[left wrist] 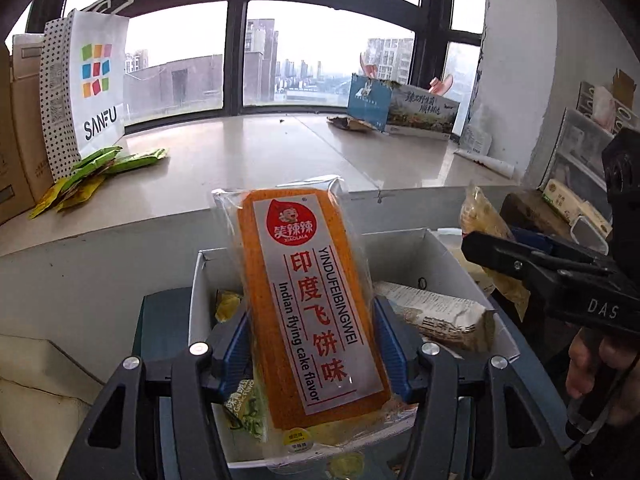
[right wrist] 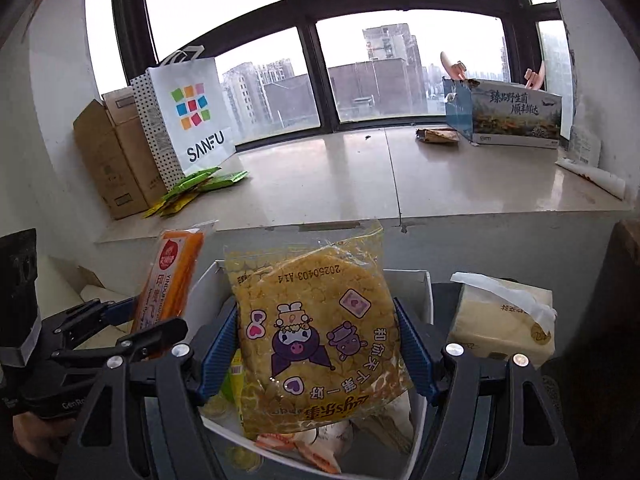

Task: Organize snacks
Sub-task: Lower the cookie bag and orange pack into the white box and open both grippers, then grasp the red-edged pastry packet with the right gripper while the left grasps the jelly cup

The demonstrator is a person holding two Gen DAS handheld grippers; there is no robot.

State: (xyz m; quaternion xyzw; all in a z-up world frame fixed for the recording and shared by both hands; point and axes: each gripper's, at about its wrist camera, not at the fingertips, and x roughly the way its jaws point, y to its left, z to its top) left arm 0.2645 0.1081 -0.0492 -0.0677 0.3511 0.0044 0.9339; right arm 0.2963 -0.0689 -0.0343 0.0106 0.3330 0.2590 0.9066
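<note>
My left gripper (left wrist: pixel 308 340) is shut on an orange snack pack (left wrist: pixel 308 300) labelled "Indian flying cake flavor" and holds it upright above a white box (left wrist: pixel 440 246) of mixed snacks. My right gripper (right wrist: pixel 316 344) is shut on a yellow round-cracker pack (right wrist: pixel 316 340) with cartoon figures, held above the same white box (right wrist: pixel 416 284). The orange pack (right wrist: pixel 172 280) and left gripper (right wrist: pixel 140 332) show at the left of the right wrist view. The right gripper (left wrist: pixel 560 276) and yellow pack (left wrist: pixel 480 216) show at the right of the left wrist view.
A window ledge (left wrist: pixel 260 152) lies behind the box. On it stand a white SANFU bag (left wrist: pixel 96 84), cardboard boxes (right wrist: pixel 116 160), green and yellow sachets (left wrist: pixel 92 176) and a printed carton (right wrist: pixel 512 116). A tissue pack (right wrist: pixel 504 320) sits to the right of the box.
</note>
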